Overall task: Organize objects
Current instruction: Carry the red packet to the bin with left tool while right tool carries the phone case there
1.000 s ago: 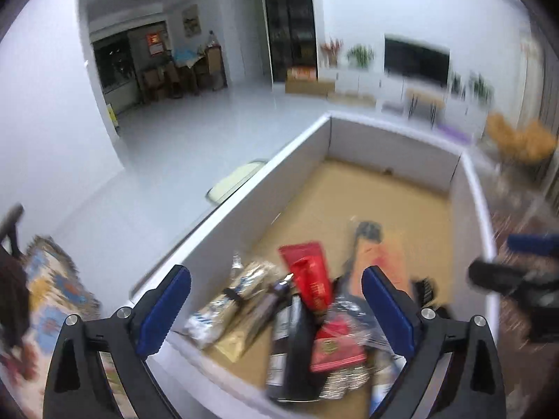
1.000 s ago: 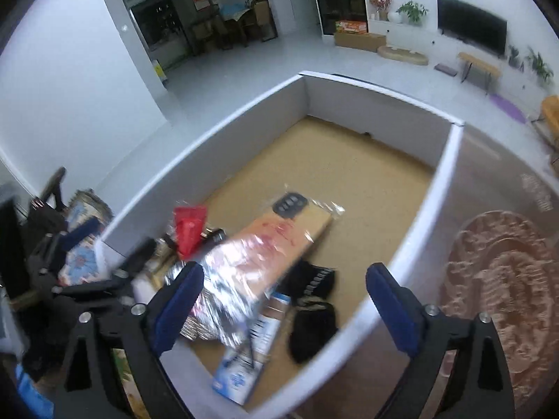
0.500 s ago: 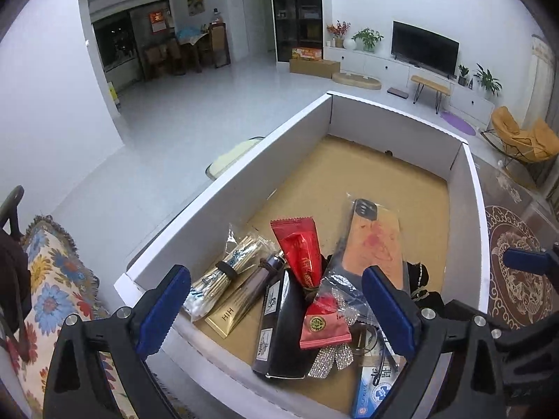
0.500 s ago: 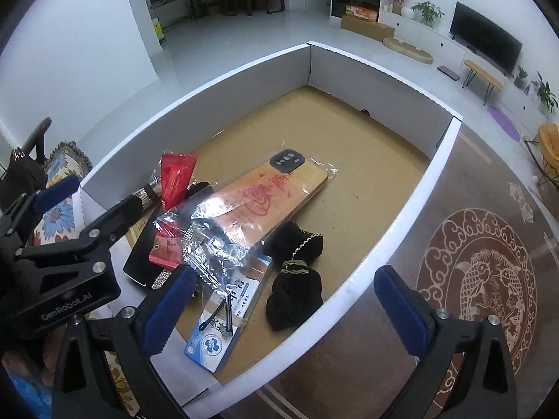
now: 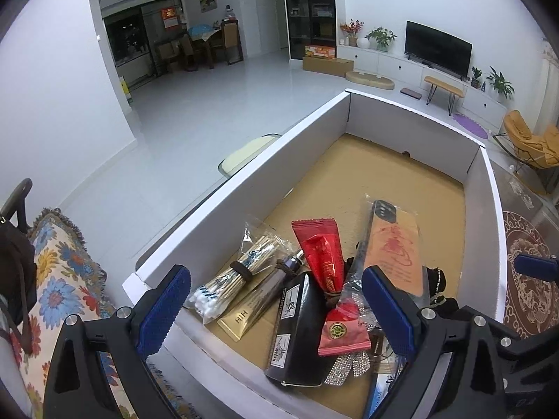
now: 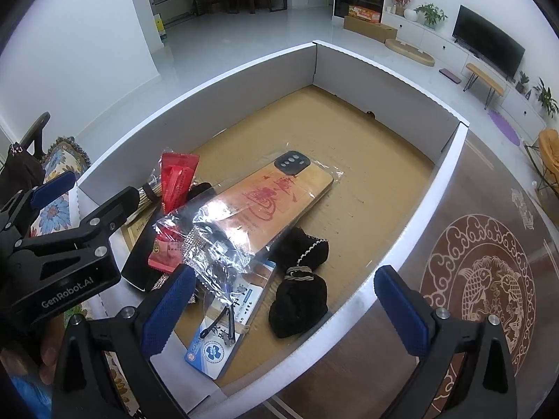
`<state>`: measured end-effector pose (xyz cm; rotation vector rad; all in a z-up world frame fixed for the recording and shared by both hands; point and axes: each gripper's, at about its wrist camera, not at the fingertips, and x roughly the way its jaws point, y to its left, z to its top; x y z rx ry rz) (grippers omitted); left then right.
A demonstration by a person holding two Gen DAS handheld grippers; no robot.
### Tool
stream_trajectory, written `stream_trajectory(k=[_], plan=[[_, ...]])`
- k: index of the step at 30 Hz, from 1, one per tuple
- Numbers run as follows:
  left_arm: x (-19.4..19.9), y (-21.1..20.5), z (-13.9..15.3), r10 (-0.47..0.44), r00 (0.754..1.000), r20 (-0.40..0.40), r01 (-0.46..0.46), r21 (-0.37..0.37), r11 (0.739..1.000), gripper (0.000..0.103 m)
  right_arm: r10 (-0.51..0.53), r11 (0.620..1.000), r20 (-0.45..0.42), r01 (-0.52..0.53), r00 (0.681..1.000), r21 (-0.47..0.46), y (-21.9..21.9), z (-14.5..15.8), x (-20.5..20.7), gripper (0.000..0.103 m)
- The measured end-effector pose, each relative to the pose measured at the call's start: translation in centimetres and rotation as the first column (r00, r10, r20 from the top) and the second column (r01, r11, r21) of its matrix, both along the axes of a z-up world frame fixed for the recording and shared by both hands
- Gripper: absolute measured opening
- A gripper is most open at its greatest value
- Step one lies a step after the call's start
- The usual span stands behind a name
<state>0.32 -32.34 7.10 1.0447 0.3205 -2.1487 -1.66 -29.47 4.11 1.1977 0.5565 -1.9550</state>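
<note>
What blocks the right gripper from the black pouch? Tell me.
Nothing visible does. The right gripper hangs open above the box's near wall, and the black pouch lies uncovered just inside it, beside the bagged phone case.

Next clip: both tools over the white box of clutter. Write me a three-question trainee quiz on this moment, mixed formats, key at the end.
1. True or false: the left tool is shut on the cotton swabs.
2. Multiple choice: what lies just right of the bagged phone case in the right wrist view? A) gold box B) black pouch C) red sachet
3. Fill in: the far half of the white box shows only its bare ____ floor.

Key: 1 false, both tools open and empty, including the right tool; 2 B; 3 cardboard.
</note>
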Motion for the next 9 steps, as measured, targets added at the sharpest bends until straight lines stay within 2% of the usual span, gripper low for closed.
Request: stream_trajectory(k=[4,6,9], plan=[[-0.04,-0.02,0.06,0.001,1.000,-0.002,-0.001,0.005,1.000,0.100,-0.002,1.000,-0.003,0.002,1.000,0.001,0.01,0.05,-0.18,0.102],[0.14,-0.03,0.20,0.000,1.000,-0.026,0.001,0.015,1.000,0.100,-0.006,1.000,-0.003,0.006,1.000,-0.002,0.05,0.03,-0.32,0.102],[0.68,0.32,0.76,0.010,0.998,-0.067,-0.011,-0.016,1.000,0.100,-0.017,1.000,0.003,0.017,1.000,-0.004,0.03,-0.06,-0.55,0.102]])
